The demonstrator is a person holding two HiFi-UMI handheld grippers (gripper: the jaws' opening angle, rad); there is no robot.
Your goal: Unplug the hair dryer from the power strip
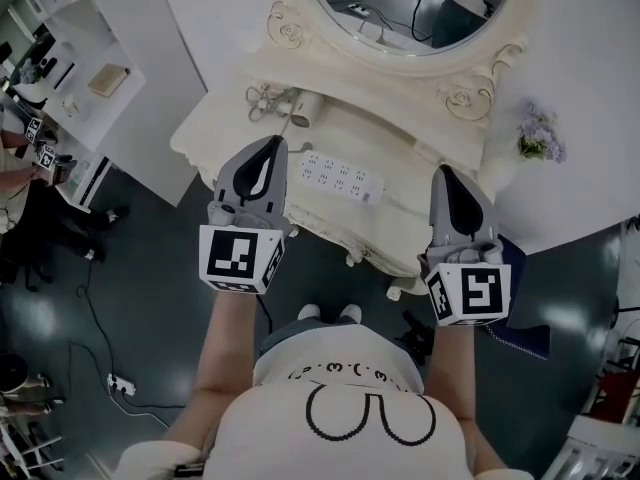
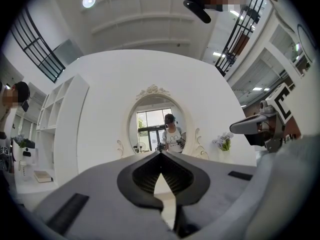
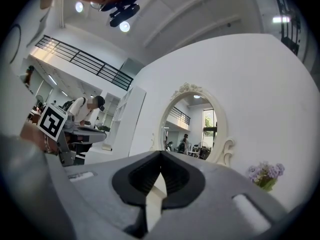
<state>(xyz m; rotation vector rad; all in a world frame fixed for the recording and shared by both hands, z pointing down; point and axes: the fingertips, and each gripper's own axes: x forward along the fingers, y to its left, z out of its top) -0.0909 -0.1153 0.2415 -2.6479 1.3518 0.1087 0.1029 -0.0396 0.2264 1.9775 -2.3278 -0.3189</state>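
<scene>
On desk [image 1: 225, 128], near front edge: power strip [image 1: 342, 176], lying slantwise. Behind it, below mirror [image 1: 410, 8]: hair dryer [image 1: 307, 108], with coiled cord [image 1: 264, 96] just left of it. Right of mirror: flowers [image 1: 540, 136]. Just left of power strip, over desk's front: left gripper [image 1: 272, 144]. Right of power strip, apart from it, at desk's front edge: right gripper [image 1: 446, 172]. Left of desk: shelves [image 1: 95, 73]. On floor [image 1: 150, 298], down left: second strip [image 1: 120, 383].

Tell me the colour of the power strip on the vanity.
The power strip is white; it shows best in the head view.
</scene>
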